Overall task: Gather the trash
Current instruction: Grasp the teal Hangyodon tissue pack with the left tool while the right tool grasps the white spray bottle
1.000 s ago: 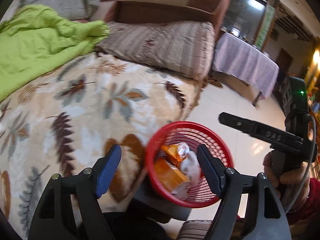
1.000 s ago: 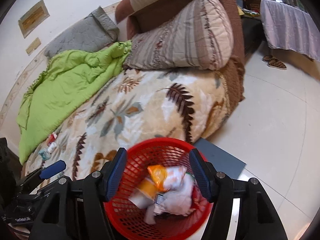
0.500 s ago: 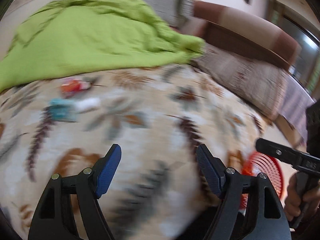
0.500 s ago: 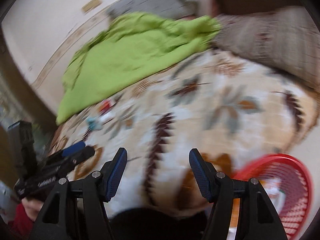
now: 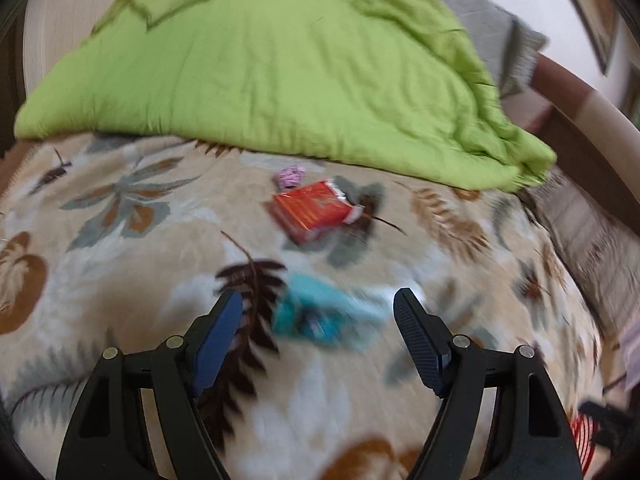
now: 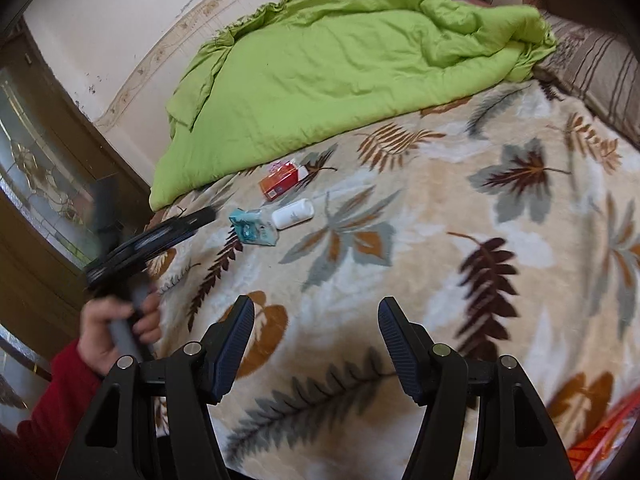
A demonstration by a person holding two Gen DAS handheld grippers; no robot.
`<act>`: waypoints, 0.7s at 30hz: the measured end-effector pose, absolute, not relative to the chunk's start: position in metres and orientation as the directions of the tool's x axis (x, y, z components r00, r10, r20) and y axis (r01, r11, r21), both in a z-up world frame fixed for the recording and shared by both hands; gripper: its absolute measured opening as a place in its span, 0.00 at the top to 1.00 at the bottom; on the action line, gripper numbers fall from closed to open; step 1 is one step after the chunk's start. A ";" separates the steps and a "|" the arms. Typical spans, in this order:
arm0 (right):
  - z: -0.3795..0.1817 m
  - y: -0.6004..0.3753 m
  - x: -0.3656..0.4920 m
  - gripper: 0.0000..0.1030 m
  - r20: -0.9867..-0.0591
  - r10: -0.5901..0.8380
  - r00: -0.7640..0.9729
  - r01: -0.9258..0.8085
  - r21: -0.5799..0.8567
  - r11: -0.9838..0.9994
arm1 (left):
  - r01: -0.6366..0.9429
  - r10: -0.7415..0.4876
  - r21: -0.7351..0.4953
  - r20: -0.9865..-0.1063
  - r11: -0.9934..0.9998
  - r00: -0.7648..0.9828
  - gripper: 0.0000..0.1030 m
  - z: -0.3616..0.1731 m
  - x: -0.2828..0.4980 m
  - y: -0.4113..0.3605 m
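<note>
Trash lies on the leaf-patterned blanket (image 6: 420, 240): a teal wrapper (image 5: 324, 316) (image 6: 253, 231), a red packet (image 5: 314, 210) (image 6: 280, 184), a small white bottle (image 6: 293, 213) and a pink crumpled scrap (image 5: 291, 176). My left gripper (image 5: 318, 336) is open and empty, just short of the teal wrapper; it also shows in the right wrist view (image 6: 160, 236). My right gripper (image 6: 316, 344) is open and empty over the blanket, well short of the trash. The red basket (image 6: 600, 440) (image 5: 580, 436) shows only as a rim at the lower right.
A green quilt (image 6: 340, 60) covers the far side of the bed behind the trash. A striped pillow (image 6: 592, 68) lies at the right. A wooden door frame (image 6: 48, 184) stands at the left.
Both grippers swung left from the red basket across the bed. The left one has closed in on the teal wrapper and red packet. Both stayed open.
</note>
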State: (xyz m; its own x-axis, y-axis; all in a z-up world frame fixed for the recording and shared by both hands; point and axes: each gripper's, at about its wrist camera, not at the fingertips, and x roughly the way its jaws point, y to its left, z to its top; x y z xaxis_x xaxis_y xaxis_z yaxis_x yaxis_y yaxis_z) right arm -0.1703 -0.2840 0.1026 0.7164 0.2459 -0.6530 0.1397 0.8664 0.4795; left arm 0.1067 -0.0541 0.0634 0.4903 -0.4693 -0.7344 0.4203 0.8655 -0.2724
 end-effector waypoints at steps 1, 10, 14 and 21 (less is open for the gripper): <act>0.101 -0.282 -0.165 0.33 -0.658 0.249 0.711 0.140 0.479 0.867 | 0.418 -0.480 -0.290 -0.737 0.861 0.476 0.25 0.057 0.115 -0.057; 0.089 -0.290 -0.145 0.33 -0.691 0.231 0.685 0.159 0.451 0.878 | 0.515 -0.649 -0.459 -0.706 0.724 0.283 0.26 0.019 0.110 -0.065; 0.081 -0.299 -0.132 0.33 -0.700 0.239 0.673 0.162 0.455 0.876 | 0.673 -0.643 -0.357 -0.730 0.648 0.232 0.26 0.024 0.057 -0.066; 0.090 -0.306 -0.096 0.33 -0.667 0.269 0.695 0.151 0.502 0.852 | 0.813 -0.539 -0.089 -0.789 0.575 0.295 0.25 0.029 0.019 -0.085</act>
State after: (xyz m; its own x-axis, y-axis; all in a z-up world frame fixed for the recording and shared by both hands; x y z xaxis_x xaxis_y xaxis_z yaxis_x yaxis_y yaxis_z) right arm -0.0955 -0.3060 0.0896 0.6949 0.2693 -0.6668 0.1511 0.8519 0.5015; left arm 0.0194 -0.0851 0.0290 0.2949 -0.5391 -0.7889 0.8131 0.5752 -0.0892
